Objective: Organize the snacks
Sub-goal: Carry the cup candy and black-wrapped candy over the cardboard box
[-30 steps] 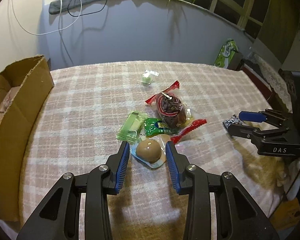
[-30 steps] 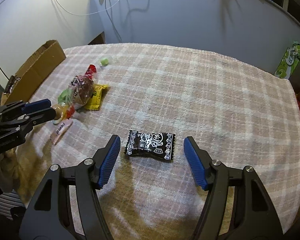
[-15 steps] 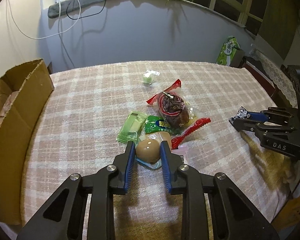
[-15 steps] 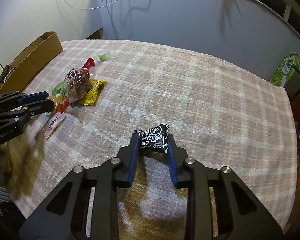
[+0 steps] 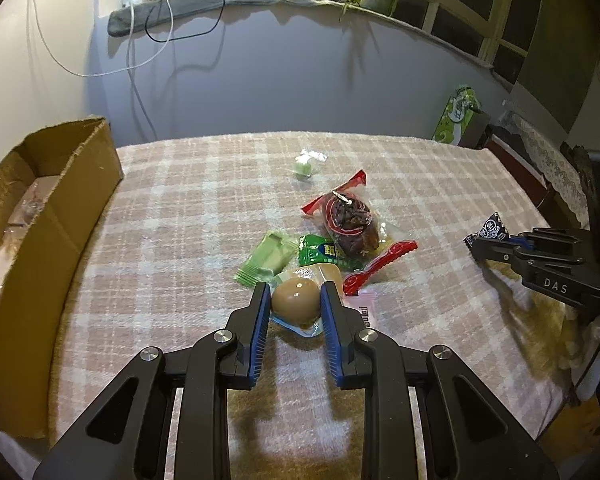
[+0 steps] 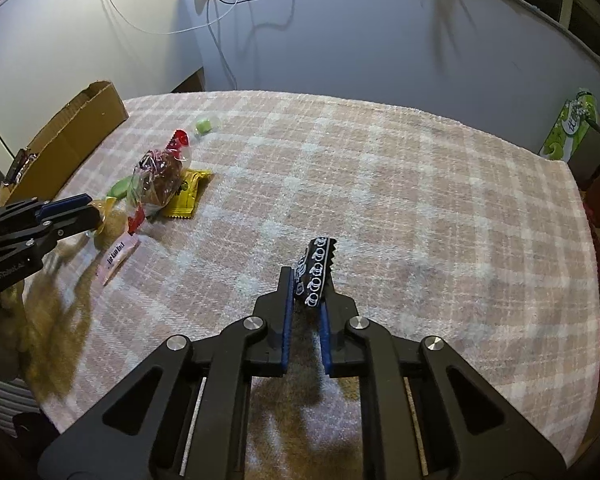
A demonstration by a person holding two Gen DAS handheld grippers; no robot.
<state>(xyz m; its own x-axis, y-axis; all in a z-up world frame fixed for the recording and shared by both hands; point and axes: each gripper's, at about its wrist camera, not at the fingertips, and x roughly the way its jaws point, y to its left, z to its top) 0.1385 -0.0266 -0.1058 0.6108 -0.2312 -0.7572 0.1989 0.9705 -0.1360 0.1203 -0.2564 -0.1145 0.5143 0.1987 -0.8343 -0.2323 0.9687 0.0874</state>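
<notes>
Brown egg pack between left jaws, black packet between right

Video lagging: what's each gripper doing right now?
Left gripper: shut on the packaged egg.
Right gripper: shut on the black snack packet.

Cardboard box left of snack pile

Brown packaged egg gripped, black patterned packet pinched, crumpled
</notes>
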